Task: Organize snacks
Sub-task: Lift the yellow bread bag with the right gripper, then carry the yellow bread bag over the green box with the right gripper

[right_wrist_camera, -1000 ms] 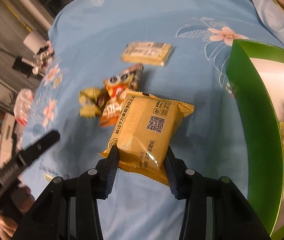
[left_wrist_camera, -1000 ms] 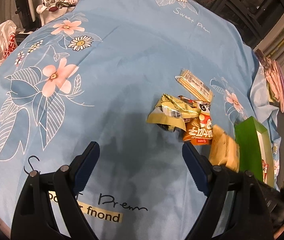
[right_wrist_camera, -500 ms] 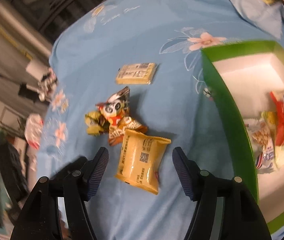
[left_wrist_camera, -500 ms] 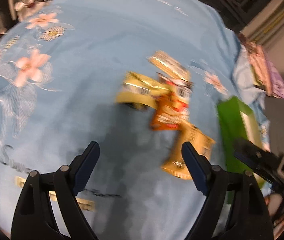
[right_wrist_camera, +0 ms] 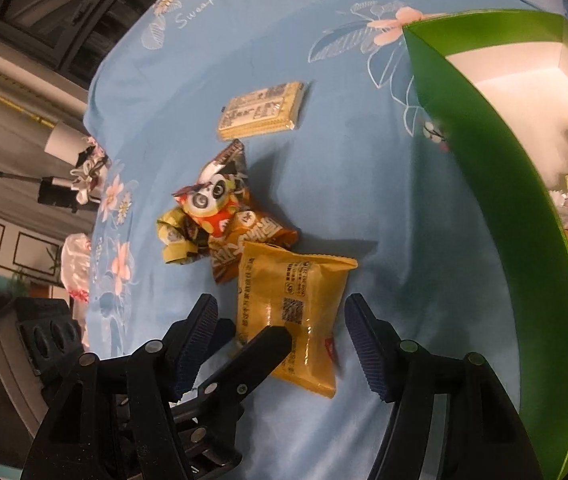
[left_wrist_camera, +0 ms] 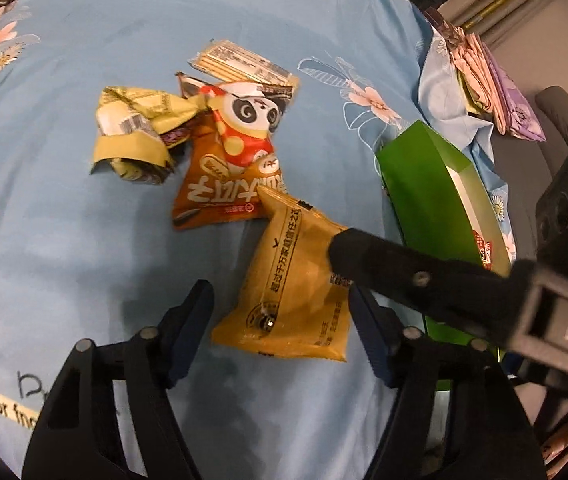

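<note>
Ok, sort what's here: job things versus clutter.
Job:
yellow packet
panda packet
crumpled wrapper
biscuit pack
green box

Clutter:
folded cloths
lamp
bedsheet

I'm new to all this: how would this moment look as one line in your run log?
left tool: closing around yellow packet, not gripping | right tool: open over it | panda bag: on blue sheet | green box: partly filled
</note>
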The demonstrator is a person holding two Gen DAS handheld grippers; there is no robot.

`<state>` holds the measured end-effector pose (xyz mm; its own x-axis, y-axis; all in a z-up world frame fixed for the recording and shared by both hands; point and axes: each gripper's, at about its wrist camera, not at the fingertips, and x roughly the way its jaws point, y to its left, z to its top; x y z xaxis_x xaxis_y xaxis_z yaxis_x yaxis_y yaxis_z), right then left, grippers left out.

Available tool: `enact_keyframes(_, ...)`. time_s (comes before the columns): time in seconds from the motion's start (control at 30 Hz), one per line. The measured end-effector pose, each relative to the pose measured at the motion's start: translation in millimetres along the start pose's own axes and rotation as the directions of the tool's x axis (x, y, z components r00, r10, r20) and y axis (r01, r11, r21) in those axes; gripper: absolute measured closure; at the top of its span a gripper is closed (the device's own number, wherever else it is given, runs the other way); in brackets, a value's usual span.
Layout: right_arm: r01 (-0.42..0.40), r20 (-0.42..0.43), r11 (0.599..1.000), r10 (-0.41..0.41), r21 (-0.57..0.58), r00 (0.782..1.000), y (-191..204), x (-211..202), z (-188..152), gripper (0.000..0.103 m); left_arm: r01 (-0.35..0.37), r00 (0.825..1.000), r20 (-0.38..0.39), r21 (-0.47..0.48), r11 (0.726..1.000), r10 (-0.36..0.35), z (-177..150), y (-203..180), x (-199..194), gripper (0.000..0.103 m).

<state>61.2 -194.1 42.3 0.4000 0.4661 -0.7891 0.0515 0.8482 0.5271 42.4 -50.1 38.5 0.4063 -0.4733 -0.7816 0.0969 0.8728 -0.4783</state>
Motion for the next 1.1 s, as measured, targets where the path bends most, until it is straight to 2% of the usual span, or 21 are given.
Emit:
enact_keyframes(0.17, -0.017, -0.035, 1.000, 0.018, 0.022, 0.999, -5, 14, 3, 0.038, 0.060, 0.998, -0.015, -0.030, 0.998, -0.061, -2, 3, 7, 0.052)
enact_keyframes(0.43, 0.001, -0.018, 1.000, 0.000, 0.028, 1.000, -3, 15, -3, 0.043, 0.042, 0.999, 0.022, 0.011, 0.999, -0.042, -7, -4, 2, 0.061)
enact_keyframes(0.67, -0.016, 0.042, 0.999, 0.017, -0.031, 0.999, 12, -3, -3, 0.043, 0.015, 0.993, 0.113, 0.042, 0.999, -0.020, -6, -13, -17, 0.062)
enact_keyframes(0.9, -0.024, 0.118, 0.991, 0.039, -0.130, 0.992, 33, -29, -8, 0.043, 0.010, 0.972, 0.232, 0.085, 0.996, -0.029, -10, -23, -48, 0.062)
enact_keyframes(1.1, -0.020, 0.165, 0.985, 0.049, -0.173, 0.985, 45, -45, -5, 0.043, -0.001, 0.957, 0.288, 0.113, 0.994, -0.032, -6, -38, -59, 0.064)
